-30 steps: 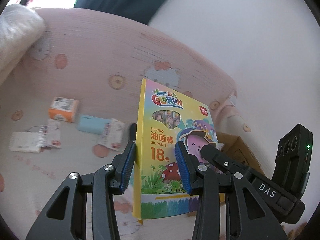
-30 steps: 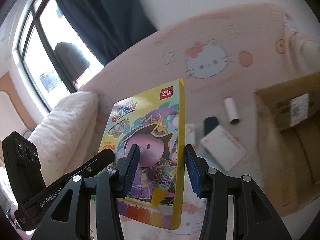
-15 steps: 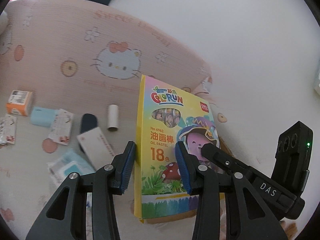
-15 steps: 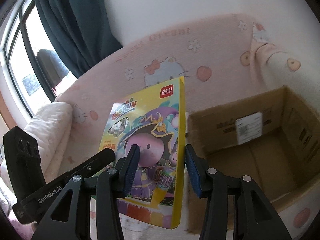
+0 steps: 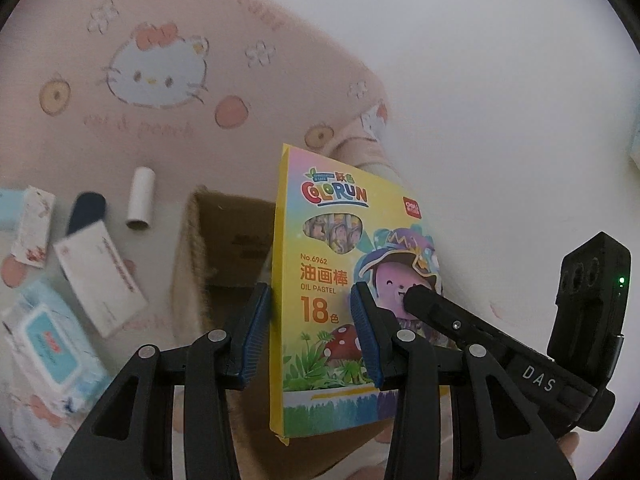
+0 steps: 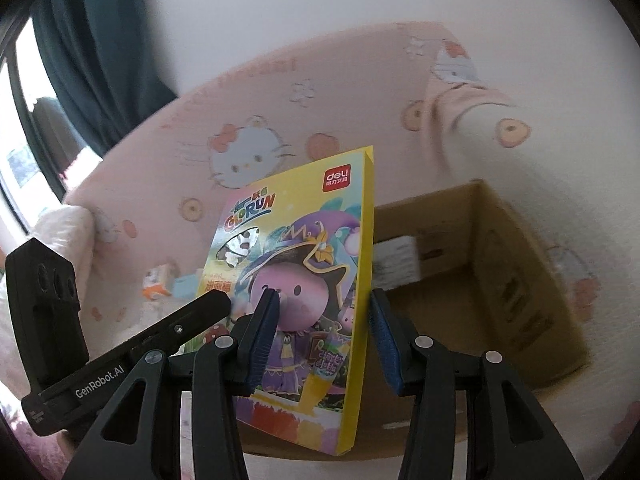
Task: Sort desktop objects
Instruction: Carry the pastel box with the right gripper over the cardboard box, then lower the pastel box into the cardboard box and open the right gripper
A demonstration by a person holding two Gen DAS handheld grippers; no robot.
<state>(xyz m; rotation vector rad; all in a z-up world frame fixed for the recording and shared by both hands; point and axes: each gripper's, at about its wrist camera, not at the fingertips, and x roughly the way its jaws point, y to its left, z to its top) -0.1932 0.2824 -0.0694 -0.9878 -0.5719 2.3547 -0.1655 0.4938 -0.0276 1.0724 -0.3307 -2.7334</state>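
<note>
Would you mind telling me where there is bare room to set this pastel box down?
The cardboard box floor looks bare. Pink sheet beyond the white tube is free too. It is crowded left of the cardboard box, around the wipes pack and white envelope.

pastel box [image 5: 332, 280] before cardboard box [image 6: 500, 264]

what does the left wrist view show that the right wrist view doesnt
Only the left wrist view: a white paper roll, a white envelope, a blue wipes pack. Only the right wrist view: a dark curtain, a window, the cardboard box's open inside. Both: the oil pastel box gripped by both hand-held grippers, and the pink bedsheet.
</note>
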